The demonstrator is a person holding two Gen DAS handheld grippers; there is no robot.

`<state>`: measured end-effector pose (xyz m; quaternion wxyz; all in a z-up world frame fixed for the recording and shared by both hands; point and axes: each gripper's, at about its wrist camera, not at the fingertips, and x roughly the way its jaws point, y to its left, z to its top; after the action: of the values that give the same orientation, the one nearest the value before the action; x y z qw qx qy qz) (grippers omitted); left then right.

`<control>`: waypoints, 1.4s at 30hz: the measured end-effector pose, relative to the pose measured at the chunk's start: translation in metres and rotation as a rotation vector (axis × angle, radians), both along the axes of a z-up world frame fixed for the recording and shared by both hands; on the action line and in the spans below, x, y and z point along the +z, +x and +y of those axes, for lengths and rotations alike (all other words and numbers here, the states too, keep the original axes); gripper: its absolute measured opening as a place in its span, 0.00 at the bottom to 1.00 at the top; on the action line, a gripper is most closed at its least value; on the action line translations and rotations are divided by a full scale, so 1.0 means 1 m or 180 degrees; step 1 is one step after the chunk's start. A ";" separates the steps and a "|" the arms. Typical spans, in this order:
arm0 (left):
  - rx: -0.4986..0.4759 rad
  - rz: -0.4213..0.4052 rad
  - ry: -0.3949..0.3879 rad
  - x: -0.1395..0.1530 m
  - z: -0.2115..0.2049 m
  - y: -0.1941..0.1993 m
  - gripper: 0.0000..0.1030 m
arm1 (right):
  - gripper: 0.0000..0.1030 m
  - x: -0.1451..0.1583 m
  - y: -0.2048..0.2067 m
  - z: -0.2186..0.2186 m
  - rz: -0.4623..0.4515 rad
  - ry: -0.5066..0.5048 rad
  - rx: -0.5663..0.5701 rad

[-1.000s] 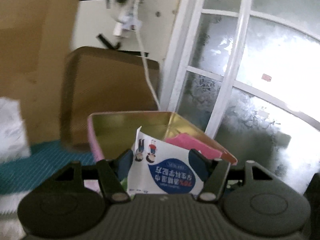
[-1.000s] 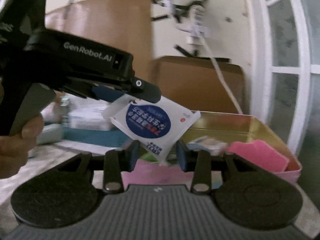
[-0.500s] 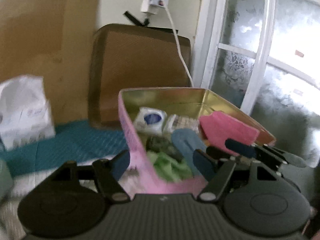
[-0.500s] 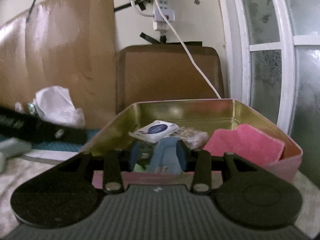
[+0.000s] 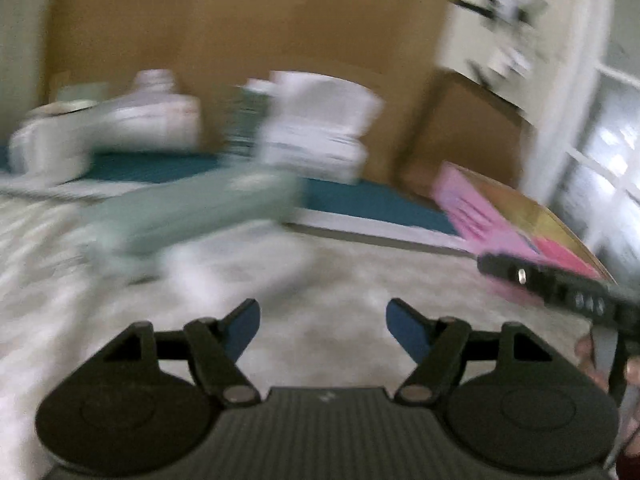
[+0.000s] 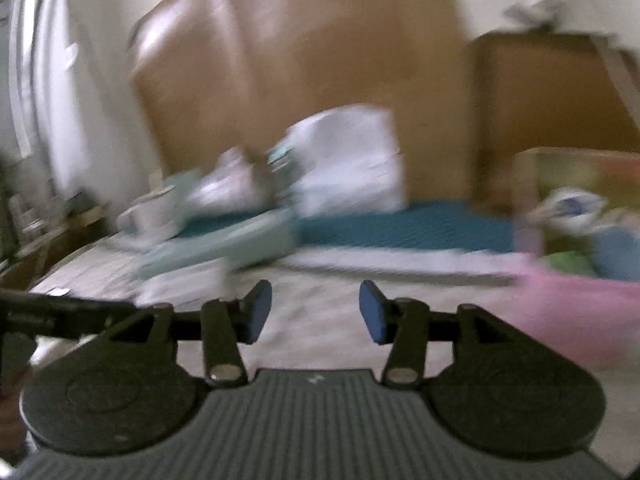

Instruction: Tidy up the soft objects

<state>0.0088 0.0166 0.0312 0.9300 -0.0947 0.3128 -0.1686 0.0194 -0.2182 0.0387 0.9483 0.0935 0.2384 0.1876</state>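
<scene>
Both views are blurred by motion. My left gripper (image 5: 322, 312) is open over the pale mottled cloth, with nothing between its blue pads. My right gripper (image 6: 315, 296) is empty too, and its jaws are opening. The pink tin (image 6: 580, 308) stands to the right of both; in the left wrist view only its pink wall (image 5: 492, 216) shows. Inside it lie a white and blue wipes pack (image 6: 572, 204), a blue piece (image 6: 616, 252) and something green (image 6: 568, 260). A pale green flat pack (image 5: 192, 216) lies ahead to the left.
White soft packs (image 5: 316, 128) stand on a teal mat (image 5: 360, 200) against brown cardboard at the back. The right tool's black body (image 5: 568, 296) crosses the right edge of the left wrist view, with a hand below it. A window frame is at far right.
Both grippers have swung left, away from the tin. The wipes pack held by the left gripper a second ago now lies in the tin. The right jaws stand wider.
</scene>
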 end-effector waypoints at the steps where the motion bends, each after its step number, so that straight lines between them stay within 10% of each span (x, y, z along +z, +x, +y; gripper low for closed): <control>1: 0.0116 0.0002 -0.0022 0.000 0.014 -0.001 0.70 | 0.54 0.000 0.007 0.015 0.0031 0.0001 0.0123; 12: 0.0572 0.0217 -0.0404 -0.017 0.078 0.018 0.70 | 0.68 -0.014 0.071 0.108 0.0371 -0.0098 0.0493; 17: 0.0730 0.0268 -0.0210 -0.025 0.070 0.028 0.73 | 0.65 -0.035 0.085 0.092 0.0791 0.0475 0.0370; 42: 0.0804 0.0147 0.0103 -0.029 0.059 0.022 0.86 | 0.65 -0.037 0.073 0.082 0.0590 0.0637 0.0313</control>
<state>0.0308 0.0752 0.0023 0.9377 -0.1222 0.3223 -0.0428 0.0919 -0.1358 0.0016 0.8978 0.1927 0.3094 0.2472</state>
